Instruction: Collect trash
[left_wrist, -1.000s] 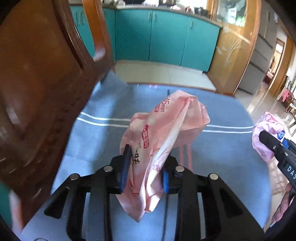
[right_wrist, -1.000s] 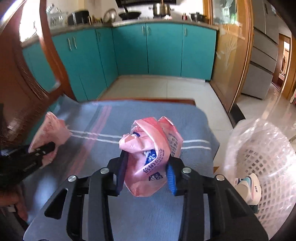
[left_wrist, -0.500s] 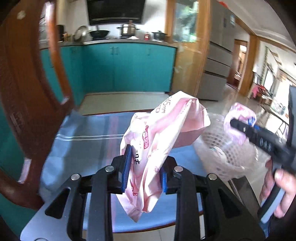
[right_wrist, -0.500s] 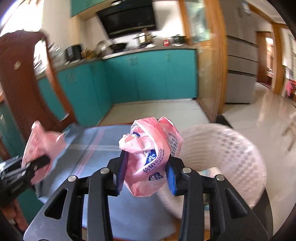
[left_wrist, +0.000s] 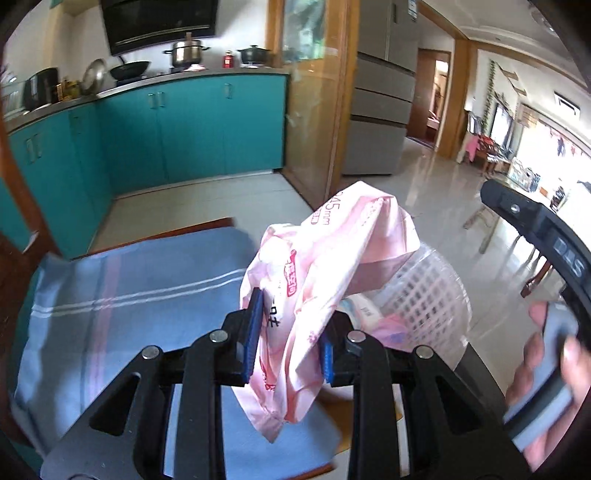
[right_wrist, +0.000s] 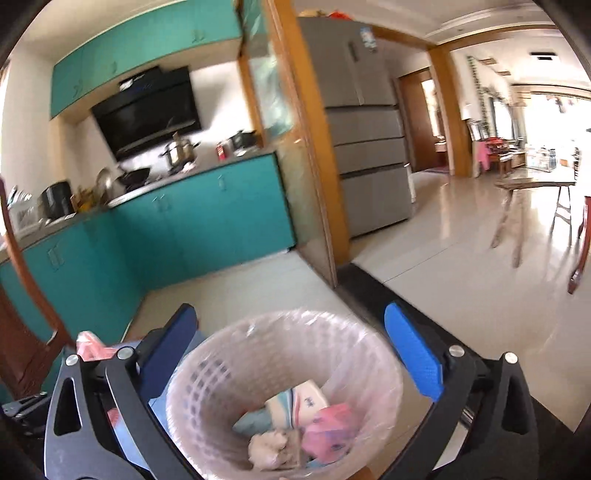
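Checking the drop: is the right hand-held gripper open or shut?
Open: the right hand-held gripper has its blue pads spread wide above the basket, holding nothing.

Home kitchen, teal cabinets (left_wrist: 192, 133), pots on stove (left_wrist: 183, 51), range hood (right_wrist: 146, 110), steel fridge (right_wrist: 365, 140), tiled floor (right_wrist: 461, 266)

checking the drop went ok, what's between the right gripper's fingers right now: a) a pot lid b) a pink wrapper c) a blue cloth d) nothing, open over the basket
d: the right gripper has its blue pads spread wide with nothing between them, above the white basket, where a pink wrapper lies inside.
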